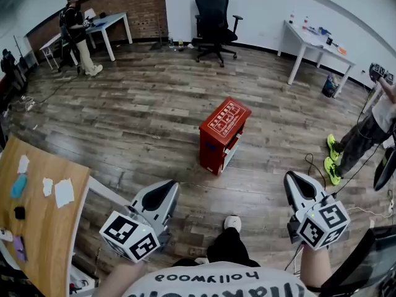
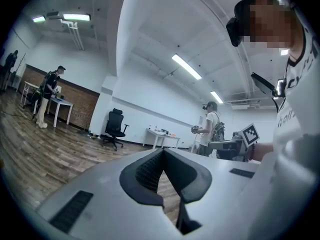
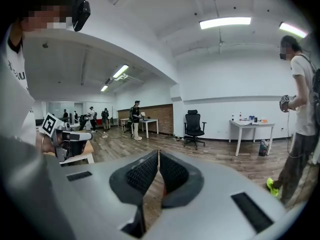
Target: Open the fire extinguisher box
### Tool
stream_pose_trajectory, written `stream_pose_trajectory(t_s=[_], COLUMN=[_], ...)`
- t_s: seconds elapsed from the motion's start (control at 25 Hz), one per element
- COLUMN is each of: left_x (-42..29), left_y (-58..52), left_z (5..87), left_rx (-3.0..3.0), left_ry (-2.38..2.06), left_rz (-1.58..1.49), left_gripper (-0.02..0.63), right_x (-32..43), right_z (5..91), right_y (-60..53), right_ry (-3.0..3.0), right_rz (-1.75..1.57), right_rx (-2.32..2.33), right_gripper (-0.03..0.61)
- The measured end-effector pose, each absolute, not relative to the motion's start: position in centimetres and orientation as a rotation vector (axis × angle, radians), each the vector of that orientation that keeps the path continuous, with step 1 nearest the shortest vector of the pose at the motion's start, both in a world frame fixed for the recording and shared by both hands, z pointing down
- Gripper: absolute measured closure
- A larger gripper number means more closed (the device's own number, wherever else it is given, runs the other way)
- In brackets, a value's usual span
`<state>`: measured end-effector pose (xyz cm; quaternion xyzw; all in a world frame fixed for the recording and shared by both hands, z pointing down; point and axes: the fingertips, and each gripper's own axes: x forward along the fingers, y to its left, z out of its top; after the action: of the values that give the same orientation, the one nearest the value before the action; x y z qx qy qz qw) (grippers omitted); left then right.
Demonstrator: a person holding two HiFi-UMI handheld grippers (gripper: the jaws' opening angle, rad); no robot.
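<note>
The red fire extinguisher box stands on the wooden floor in the middle of the head view, with white print on its top and a pale panel on the side that faces right. My left gripper is held at the lower left, well short of the box, jaws together and empty. Also short of the box, my right gripper hangs at the lower right, shut on nothing. In the left gripper view the left gripper points into the room, and the right gripper does the same in its own view; the box shows in neither.
A wooden table with small items stands at my left. A black office chair and a white table are at the back. One person stands at the right, another person far left. A cable lies on the floor.
</note>
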<state>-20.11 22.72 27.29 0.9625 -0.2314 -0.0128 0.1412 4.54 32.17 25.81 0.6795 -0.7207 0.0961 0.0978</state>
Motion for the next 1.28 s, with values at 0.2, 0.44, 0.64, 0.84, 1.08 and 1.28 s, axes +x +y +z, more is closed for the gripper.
stream_pose_trajectory(t_s=[0.2, 0.44, 0.64, 0.84, 1.08, 1.28], left_x=[-17.4, -13.0, -8.9, -5.8, -3.7, -2.7], left_y=[19.9, 15.3, 11.7, 8.5, 6.2, 5.1], left_z=[28.3, 28.1, 27.3, 28.1, 30.0, 30.2], left_rx=[2.758, 2.723, 2.756, 2.714, 2.673, 2.632], left_ry=[-0.719, -0.781, -0.851, -0.901, -0.969, -1.005], left_rz=[-0.011, 0.003, 0.015, 0.04, 0.057, 0.056], left_gripper=[0.607, 0.607, 0.607, 0.607, 0.607, 0.607], right_x=[7.9, 13.6, 20.0, 23.9, 27.1, 27.6], right_z=[26.6, 26.1, 26.1, 27.3, 29.0, 30.6], right_y=[28.3, 22.8, 19.4, 16.5, 13.8, 11.6], right_ry=[-2.157, -2.187, -2.198, -2.185, -2.211, -2.249], right_rz=[0.295, 0.299, 0.296, 0.315, 0.344, 0.395], right_rx=[1.977, 1.931, 1.949, 1.874, 1.839, 1.8], right_gripper=[0.56, 0.56, 0.56, 0.56, 0.56, 0.56])
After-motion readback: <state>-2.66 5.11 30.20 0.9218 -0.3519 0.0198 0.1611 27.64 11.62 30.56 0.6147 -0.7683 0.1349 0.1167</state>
